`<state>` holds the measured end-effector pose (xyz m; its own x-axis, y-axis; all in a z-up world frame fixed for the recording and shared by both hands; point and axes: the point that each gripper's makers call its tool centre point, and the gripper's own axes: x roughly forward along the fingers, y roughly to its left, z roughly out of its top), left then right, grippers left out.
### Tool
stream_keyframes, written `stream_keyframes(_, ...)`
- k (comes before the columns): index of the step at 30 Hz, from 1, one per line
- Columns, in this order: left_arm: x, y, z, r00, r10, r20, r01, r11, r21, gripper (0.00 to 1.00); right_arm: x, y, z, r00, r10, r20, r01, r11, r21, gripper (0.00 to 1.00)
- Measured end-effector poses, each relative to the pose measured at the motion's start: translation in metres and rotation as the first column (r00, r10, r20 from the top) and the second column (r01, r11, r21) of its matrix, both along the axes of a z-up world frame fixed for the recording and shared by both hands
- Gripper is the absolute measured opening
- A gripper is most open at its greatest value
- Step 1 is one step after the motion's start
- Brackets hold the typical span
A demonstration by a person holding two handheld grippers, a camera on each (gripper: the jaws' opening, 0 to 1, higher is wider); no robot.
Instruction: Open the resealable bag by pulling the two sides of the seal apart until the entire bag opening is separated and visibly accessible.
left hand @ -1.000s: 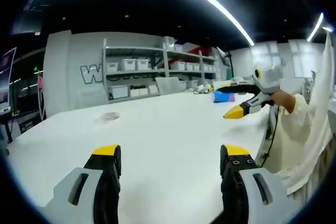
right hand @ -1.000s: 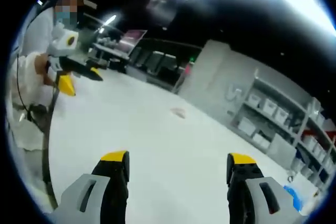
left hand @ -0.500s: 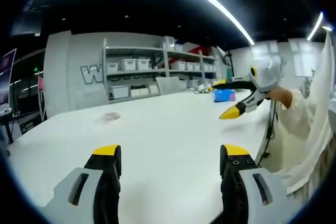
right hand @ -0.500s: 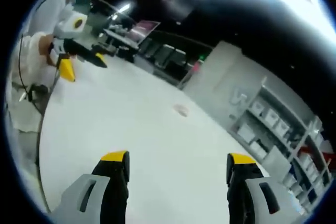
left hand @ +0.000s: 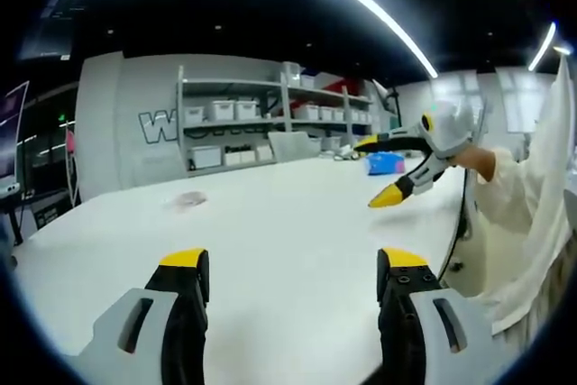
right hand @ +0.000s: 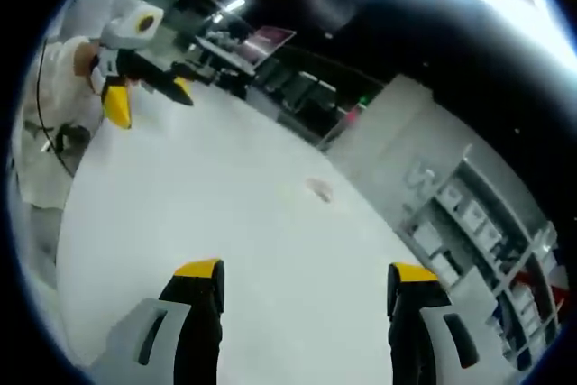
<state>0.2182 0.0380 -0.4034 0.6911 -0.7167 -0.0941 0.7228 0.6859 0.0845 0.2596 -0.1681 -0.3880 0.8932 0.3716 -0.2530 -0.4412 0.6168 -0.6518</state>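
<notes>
The left gripper (left hand: 290, 270) hangs over the near edge of the white bench (left hand: 270, 223), its yellow-tipped jaws spread wide with nothing between them. The right gripper (right hand: 306, 284) is likewise spread wide and empty above the same bench. Seen from the left gripper view, the right gripper comes in from the right, held up off the surface by a person in a pale long sleeve (left hand: 518, 214), its two yellow tips parted. From the right gripper view the left gripper appears at the upper left, also raised and parted.

The resealable bag (left hand: 188, 198) lies flat on the bench, a small, pale pinkish, clear thing well apart from both grippers, out toward the far side. It is too small to tell whether its seal is shut.

Beyond the bench stands a shelf rack (left hand: 270, 119) of white bins against a grey wall, and a blue box (left hand: 386, 162) sits at the bench's far right end.
</notes>
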Motion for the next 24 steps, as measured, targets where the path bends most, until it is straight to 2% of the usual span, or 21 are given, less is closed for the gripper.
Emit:
stream_keyframes(8,0.000,0.001,0.002,1.000,0.002,0.003,-0.002,1.000,-0.006,0.75,0.004,0.008,-0.002,1.000,0.020,-0.011,-0.020,1.000,-0.004,0.74)
stream_keyframes(14,0.000,0.000,0.001,1.000,-0.001,0.001,0.001,1.000,-0.004,0.75,0.007,0.017,0.002,0.999,0.047,-0.007,-0.047,0.998,-0.051,0.74)
stream_keyframes(24,0.001,0.002,0.000,1.000,0.003,-0.001,-0.003,1.000,-0.004,0.75,0.014,0.017,0.003,0.998,0.051,-0.025,-0.052,0.996,-0.067,0.75)
